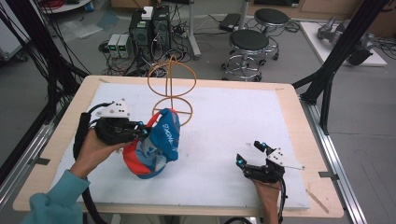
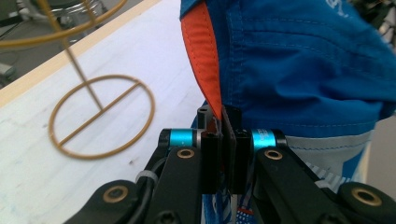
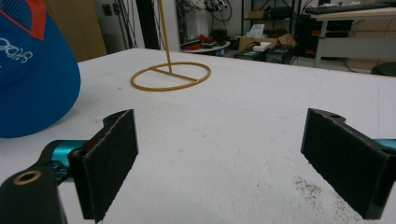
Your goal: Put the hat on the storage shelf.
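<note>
The right gripper (image 1: 252,156) rests low over the near right of the white mat (image 1: 243,116), jaws spread wide and empty. Left of it, the left gripper (image 1: 142,132) is clamped on the orange edge of the blue cap (image 1: 159,142), which seems lifted partly off the mat, though its underside is hard to read. Just behind the cap stands the gold wire stand (image 1: 172,86). The step looks like carrying the cap to hang it; next calls for raising it above the stand's top hoop.
</note>
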A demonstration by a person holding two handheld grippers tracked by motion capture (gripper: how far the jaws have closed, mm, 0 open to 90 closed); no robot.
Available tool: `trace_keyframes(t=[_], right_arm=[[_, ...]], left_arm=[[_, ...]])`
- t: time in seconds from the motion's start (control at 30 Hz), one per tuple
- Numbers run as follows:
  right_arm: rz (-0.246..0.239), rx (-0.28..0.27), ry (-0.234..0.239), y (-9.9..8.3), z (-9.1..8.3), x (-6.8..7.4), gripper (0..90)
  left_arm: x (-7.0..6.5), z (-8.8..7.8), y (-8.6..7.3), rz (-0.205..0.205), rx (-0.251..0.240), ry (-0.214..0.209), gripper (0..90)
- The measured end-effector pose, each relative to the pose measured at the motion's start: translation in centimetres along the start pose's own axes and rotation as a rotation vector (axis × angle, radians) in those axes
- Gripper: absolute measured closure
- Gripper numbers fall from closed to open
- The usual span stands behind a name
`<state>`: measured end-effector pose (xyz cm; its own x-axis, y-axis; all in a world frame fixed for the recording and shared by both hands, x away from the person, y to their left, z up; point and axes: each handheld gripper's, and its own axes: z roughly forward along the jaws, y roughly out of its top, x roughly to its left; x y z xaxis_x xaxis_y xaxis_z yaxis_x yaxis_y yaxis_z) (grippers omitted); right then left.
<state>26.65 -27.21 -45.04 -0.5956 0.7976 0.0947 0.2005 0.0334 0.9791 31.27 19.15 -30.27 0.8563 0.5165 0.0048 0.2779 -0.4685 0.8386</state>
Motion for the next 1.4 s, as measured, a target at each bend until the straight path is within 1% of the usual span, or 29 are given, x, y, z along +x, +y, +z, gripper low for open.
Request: trace_keyframes(t=[0.13, 0.2, 0.23, 0.3, 0.33, 0.37, 0.43, 0.5, 0.53, 0.63, 0.77, 0.8, 0.87, 1.0, 1.03, 1.07, 1.13, 1.2, 1.23, 1.33, 1.37, 1.4], right_arm=[[-0.001, 0.002, -0.004, 0.0, 0.0, 0.1, 9.9], [-0.017, 0.001, -0.005, 0.0, 0.1, 0.0, 9.9], [-0.009, 0.005, -0.004, 0.0, 0.0, 0.1, 9.9], [-0.012, 0.005, -0.003, 0.0, 0.1, 0.1, 9.9], [-0.011, 0.005, -0.003, 0.0, 0.1, 0.1, 9.9], [-0.012, 0.003, -0.005, 0.0, 0.1, 0.1, 9.9], [-0.01, 0.006, -0.005, 0.0, 0.1, 0.2, 9.9], [-0.017, 0.008, -0.007, 0.0, 0.1, 0.2, 9.9], [-0.019, 0.01, -0.007, 0.0, 0.1, 0.2, 9.9], [-0.017, 0.01, -0.008, 0.0, 0.1, 0.2, 9.9], [-0.019, 0.009, -0.009, 0.0, 0.1, 0.1, 9.9], [-0.018, 0.009, -0.008, 0.0, 0.1, 0.1, 9.9], [-0.017, 0.01, -0.01, 0.0, 0.1, 0.1, 9.9], [-0.017, 0.01, -0.01, 0.0, 0.1, 0.1, 9.9], [-0.017, 0.01, -0.01, 0.0, 0.1, 0.1, 9.9], [-0.018, 0.01, -0.009, 0.0, 0.1, 0.2, 9.9], [-0.017, 0.01, -0.011, 0.0, 0.1, 0.1, 9.9], [-0.017, 0.01, -0.011, 0.0, 0.1, 0.1, 9.9], [-0.017, 0.01, -0.011, 0.0, 0.1, 0.2, 9.9], [-0.016, 0.01, -0.01, 0.0, 0.1, 0.1, 9.9], [-0.017, 0.01, -0.011, 0.0, 0.1, 0.1, 9.9], [-0.017, 0.01, -0.011, 0.0, 0.1, 0.1, 9.9]], left_arm=[[1.0, -0.7, -0.9, -0.025, 0.0, 0.029, 86.5], [1.4, -1.0, -1.2, -0.034, 0.005, 0.042, 86.6], [1.7, -1.3, -1.5, -0.036, 0.009, 0.055, 86.5], [2.1, -1.5, -1.8, -0.033, 0.021, 0.07, 86.6], [2.6, -1.7, -2.1, -0.031, 0.037, 0.087, 86.6], [2.8, -1.8, -2.3, -0.04, 0.043, 0.098, 86.6], [3.8, -2.1, -3.2, -0.068, 0.058, 0.122, 86.7], [4.6, -2.2, -4.0, -0.092, 0.068, 0.137, 86.8], [4.9, -2.2, -4.4, -0.098, 0.076, 0.141, 86.8], [5.7, -2.2, -5.5, -0.126, 0.08, 0.156, 87.0], [6.5, -2.3, -6.6, -0.147, 0.092, 0.179, 87.0], [6.7, -2.5, -6.9, -0.158, 0.093, 0.187, 87.4], [6.9, -2.7, -7.2, -0.17, 0.087, 0.195, 87.5], [7.2, -3.0, -7.5, -0.179, 0.084, 0.203, 87.0], [7.2, -3.1, -7.5, -0.18, 0.082, 0.211, 86.0], [7.3, -3.2, -7.6, -0.186, 0.077, 0.209, 84.8], [7.3, -3.3, -7.6, -0.188, 0.079, 0.222, 82.5], [7.4, -3.4, -7.8, -0.193, 0.076, 0.225, 81.2], [7.4, -3.5, -7.8, -0.196, 0.069, 0.24, 79.1], [7.6, -4.0, -7.9, -0.213, 0.048, 0.26, 64.7], [7.6, -4.1, -7.9, -0.22, 0.03, 0.264, 60.6], [7.6, -4.3, -8.0, -0.22, 0.024, 0.268, 58.5]])
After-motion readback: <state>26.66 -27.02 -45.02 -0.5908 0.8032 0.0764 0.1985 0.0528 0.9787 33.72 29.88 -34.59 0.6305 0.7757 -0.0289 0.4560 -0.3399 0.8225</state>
